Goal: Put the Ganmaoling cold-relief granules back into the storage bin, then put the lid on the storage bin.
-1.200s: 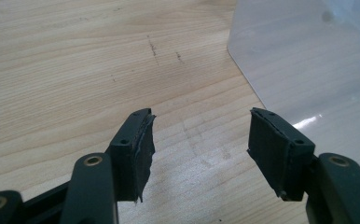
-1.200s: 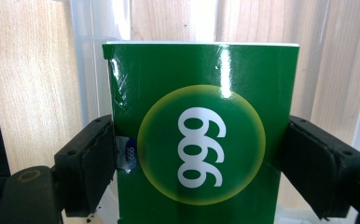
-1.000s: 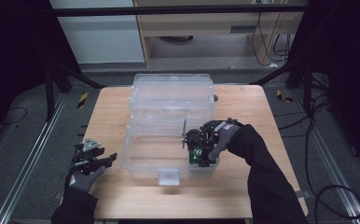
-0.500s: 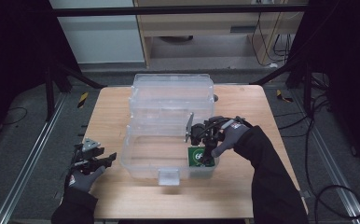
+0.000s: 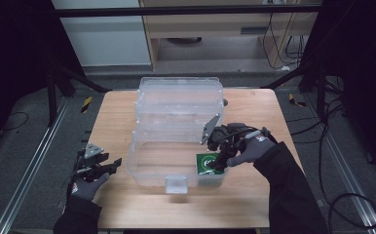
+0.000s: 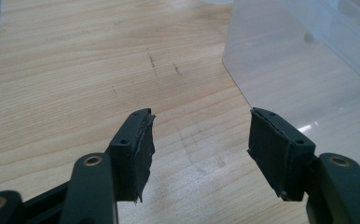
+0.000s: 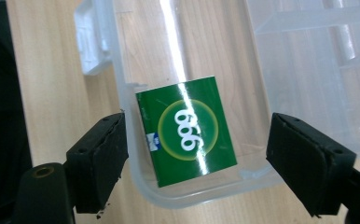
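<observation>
A green box [image 5: 206, 164] printed "666" lies flat in the front right corner of a clear plastic bin [image 5: 142, 171]; the right gripper view shows the green box [image 7: 186, 130] through the gap in the jaws. My right gripper [image 5: 218, 157] hovers above it, pointing down. Its jaws have just been closing a little but stand wide, with the box below them and untouched by the pads [image 7: 101, 158]. At the table's left front, beside the bin's left wall, my left gripper [image 5: 113, 165] is open with only bare wood between its pads [image 6: 138, 149].
The bin's clear lid [image 5: 178, 105] stands open behind it, and a white latch [image 5: 176, 184] hangs at its front wall. The wooden table [image 5: 254, 195] has bare room in front and on both sides. The bin's rounded corner [image 6: 280, 70] is near the left jaws.
The right hand has risen out of the bin, leaving the green box lying in the corner. The left hand has not moved.
</observation>
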The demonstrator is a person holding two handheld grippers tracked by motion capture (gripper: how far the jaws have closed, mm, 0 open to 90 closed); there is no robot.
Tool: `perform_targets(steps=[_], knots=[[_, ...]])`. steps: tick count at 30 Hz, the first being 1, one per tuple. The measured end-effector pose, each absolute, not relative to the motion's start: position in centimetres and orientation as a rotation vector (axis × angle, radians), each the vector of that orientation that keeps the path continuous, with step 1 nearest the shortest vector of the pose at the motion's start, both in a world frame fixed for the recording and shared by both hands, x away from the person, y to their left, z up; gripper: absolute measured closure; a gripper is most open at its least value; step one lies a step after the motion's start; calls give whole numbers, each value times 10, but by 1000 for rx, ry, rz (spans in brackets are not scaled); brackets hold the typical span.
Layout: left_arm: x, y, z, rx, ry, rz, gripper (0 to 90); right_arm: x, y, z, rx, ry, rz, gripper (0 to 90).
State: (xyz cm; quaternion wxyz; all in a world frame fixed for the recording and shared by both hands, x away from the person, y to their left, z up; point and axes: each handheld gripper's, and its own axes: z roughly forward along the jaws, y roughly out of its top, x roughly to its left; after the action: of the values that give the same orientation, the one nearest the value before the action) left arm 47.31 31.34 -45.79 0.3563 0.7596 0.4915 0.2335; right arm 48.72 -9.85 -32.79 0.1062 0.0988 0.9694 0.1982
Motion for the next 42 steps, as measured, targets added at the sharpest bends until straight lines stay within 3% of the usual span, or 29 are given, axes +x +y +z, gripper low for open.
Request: perform_targets(steps=[25,27,37,42], knots=[[473,311,-455,1952,1260,606,394,480,-83,-359,371,2858,805,329],[472,312,-455,1947,1266,608,393,482,-82,-360,387,2840,847,378],[474,312,-453,1945,1274,617,393,483,-69,-367,387,2854,849,415],[474,312,-452,1946,1273,620,393,478,-63,-373,353,2873,809,385]])
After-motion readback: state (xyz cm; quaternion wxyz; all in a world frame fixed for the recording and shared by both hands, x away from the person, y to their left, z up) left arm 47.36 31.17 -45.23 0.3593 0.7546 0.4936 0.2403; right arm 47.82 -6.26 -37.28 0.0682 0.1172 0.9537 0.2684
